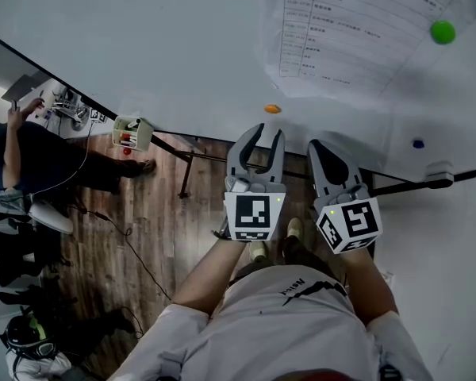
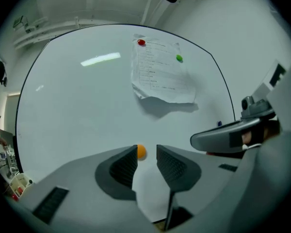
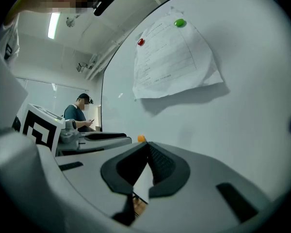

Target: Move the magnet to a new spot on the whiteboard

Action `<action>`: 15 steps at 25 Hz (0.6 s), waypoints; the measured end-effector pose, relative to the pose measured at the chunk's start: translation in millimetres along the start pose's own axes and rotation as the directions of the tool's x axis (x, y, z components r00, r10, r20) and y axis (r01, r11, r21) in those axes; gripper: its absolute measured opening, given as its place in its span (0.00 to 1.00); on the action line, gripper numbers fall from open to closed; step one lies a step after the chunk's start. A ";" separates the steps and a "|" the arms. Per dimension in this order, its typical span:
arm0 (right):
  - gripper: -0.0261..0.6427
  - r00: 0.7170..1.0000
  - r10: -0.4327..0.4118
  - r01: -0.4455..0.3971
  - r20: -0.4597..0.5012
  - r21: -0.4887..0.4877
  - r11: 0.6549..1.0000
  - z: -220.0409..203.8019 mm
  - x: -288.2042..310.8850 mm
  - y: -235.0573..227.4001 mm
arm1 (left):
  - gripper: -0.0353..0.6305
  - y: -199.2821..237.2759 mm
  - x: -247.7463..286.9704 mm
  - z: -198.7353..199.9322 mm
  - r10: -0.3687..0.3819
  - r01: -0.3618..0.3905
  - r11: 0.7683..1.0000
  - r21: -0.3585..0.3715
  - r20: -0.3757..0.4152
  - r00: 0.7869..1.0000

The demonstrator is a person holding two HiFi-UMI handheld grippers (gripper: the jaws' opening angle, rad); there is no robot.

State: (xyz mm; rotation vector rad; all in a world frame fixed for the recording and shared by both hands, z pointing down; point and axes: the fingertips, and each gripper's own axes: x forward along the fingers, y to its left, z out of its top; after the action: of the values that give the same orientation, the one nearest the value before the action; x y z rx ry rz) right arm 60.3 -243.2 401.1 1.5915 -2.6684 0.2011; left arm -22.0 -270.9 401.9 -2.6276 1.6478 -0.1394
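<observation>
Left gripper point(image 1: 266, 137) points at the whiteboard point(image 1: 166, 46) with its jaws apart and nothing between them. The orange magnet point(image 1: 272, 109) sits low on the board just past the tips, below a sheet of paper point(image 1: 349, 30) pinned by a green magnet point(image 1: 442, 32). Right gripper point(image 1: 317, 151) hangs just beside it, jaws pressed together, empty.

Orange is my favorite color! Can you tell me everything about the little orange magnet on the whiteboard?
The orange magnet is a small, round, smooth button, plastic by its look. It sits on the bare whiteboard near its lower edge, below the paper, and it holds nothing up. It lies just ahead of the tips of the open left gripper, not yet between them. Only the board touches it.
</observation>
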 end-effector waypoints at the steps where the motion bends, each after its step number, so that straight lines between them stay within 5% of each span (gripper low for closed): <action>1: 0.06 1.000 0.000 0.000 0.000 0.001 1.000 -0.3 -2.0 2.6 | 0.25 -2.3 -4.3 0.7 -0.012 0.012 1.000 -0.004 -0.001 1.000; 8: 0.06 1.000 -0.014 0.014 0.018 0.003 1.000 3.4 -17.6 19.2 | 0.24 -13.3 -35.2 11.3 -0.083 0.083 0.996 -0.040 0.007 0.997; 15: 0.06 0.999 -0.023 0.022 0.030 0.011 1.000 2.4 -36.2 43.3 | 0.13 -18.9 -68.8 21.4 -0.117 0.118 0.990 -0.073 0.023 0.993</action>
State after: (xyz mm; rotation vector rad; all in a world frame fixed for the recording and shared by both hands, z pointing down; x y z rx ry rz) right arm 39.6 -191.5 391.2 1.6399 -2.6748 0.1928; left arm -32.8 -201.1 378.3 -2.7728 1.5219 -0.0577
